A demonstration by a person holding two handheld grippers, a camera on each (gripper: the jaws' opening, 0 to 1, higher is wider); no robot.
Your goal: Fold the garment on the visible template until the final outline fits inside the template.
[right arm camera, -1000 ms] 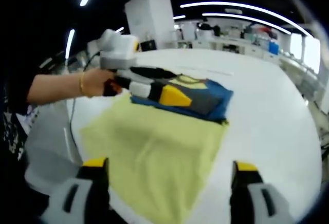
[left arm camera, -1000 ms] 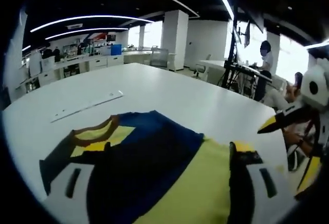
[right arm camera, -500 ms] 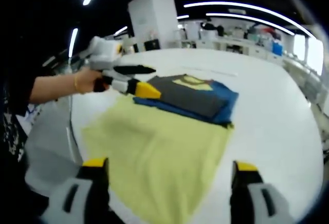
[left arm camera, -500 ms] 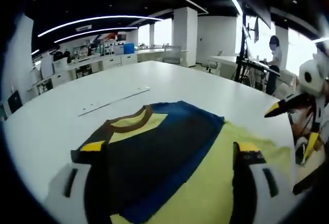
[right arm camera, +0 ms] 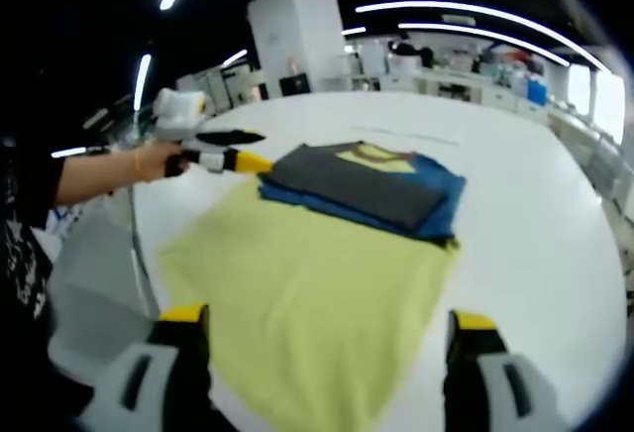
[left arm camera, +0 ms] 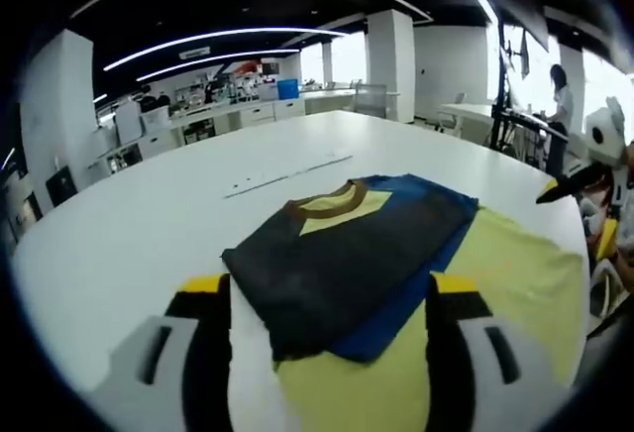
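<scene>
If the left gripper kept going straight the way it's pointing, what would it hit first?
Probably the folded shirt: its near corner lies between the open left gripper jaws, on the yellow cloth. Depth is hard to judge, so it might skim over the top.

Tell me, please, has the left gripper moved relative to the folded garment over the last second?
Yes. In the right gripper view, the left gripper has drawn back off the folded garment, leftward toward the table edge, jaws open and empty.

Yellow cloth (left arm camera: 495, 283) near end cut off btwn jaws, garment (right arm camera: 367, 186) underside hidden, bg desks blurred
</scene>
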